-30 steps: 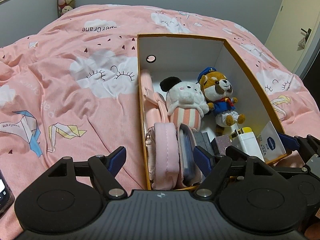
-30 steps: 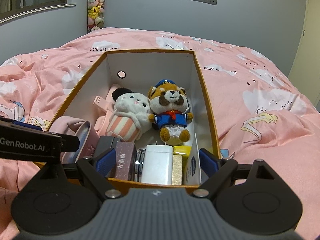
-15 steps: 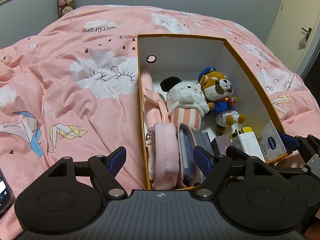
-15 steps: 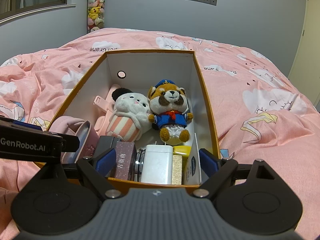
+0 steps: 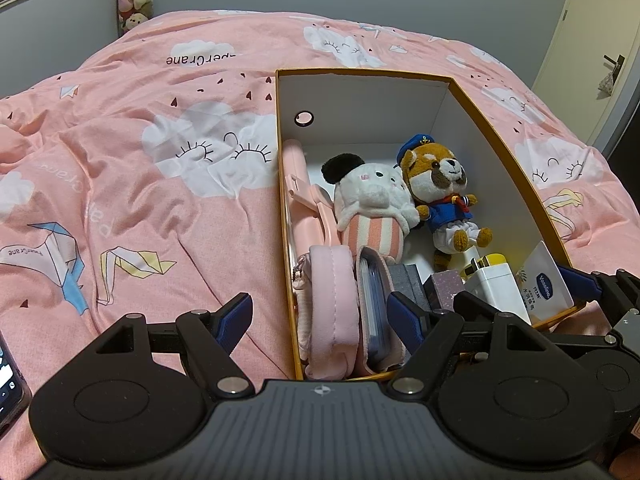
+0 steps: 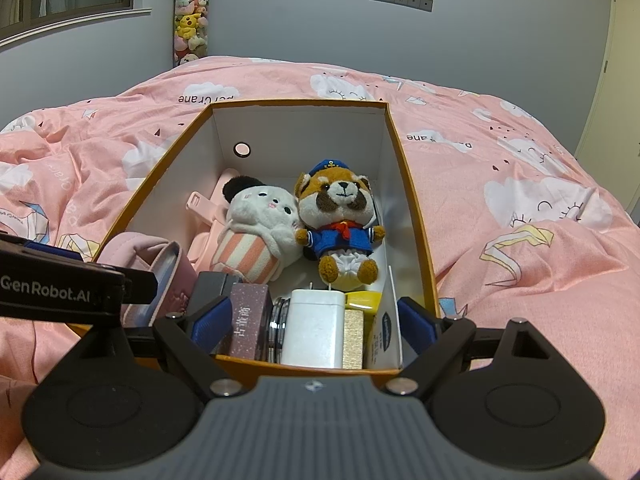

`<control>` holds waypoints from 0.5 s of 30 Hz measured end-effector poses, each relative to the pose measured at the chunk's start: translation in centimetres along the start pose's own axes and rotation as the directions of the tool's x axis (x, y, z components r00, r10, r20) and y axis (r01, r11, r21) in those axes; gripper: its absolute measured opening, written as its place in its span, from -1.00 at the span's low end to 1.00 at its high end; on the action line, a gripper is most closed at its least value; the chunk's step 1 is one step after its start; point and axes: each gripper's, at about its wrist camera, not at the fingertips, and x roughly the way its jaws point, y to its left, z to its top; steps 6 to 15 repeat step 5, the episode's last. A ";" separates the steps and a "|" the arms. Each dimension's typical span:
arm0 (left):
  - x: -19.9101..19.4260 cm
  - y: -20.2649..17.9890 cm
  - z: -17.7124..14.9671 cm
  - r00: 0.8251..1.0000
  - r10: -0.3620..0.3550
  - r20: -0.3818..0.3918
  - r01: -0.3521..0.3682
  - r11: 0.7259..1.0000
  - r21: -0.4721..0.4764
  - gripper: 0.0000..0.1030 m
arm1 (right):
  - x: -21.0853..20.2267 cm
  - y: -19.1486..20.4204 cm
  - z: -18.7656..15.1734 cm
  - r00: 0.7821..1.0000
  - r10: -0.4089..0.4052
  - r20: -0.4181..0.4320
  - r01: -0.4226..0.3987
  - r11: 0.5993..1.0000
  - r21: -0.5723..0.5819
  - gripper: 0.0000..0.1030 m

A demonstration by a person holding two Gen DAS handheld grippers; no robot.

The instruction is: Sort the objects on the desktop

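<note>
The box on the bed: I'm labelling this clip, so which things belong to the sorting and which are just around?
Sorting: box, sailor plush, white plush, pink pouch, white charger, Vaseline tube.

Just around: pink duvet, phone, hanging plush toys.

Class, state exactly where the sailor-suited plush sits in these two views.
The sailor plush lies inside the orange box, toward its right wall, touching the white striped plush, behind the white charger.

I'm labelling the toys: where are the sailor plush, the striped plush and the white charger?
sailor plush (image 6: pixel 340 236): right wrist view, blue jacket.
striped plush (image 6: pixel 244 254): right wrist view, striped body.
white charger (image 6: pixel 314 326): right wrist view, front face.
</note>
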 end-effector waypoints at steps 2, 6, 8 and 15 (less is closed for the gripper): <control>-0.1 0.1 0.0 1.000 0.001 0.002 -0.001 1.000 0.000 0.69 | 0.0 0.0 0.0 1.000 -0.001 -0.001 0.001 1.000 0.000 0.73; -0.1 0.2 0.0 1.000 0.003 0.004 -0.003 1.000 -0.002 0.69 | 0.0 0.1 0.0 1.000 -0.002 -0.002 0.002 1.000 -0.003 0.73; -0.1 0.2 0.0 1.000 0.003 0.004 -0.003 1.000 -0.002 0.69 | 0.0 0.1 0.0 1.000 -0.002 -0.002 0.002 1.000 -0.003 0.73; -0.1 0.2 0.0 1.000 0.003 0.004 -0.003 1.000 -0.002 0.69 | 0.0 0.1 0.0 1.000 -0.002 -0.002 0.002 1.000 -0.003 0.73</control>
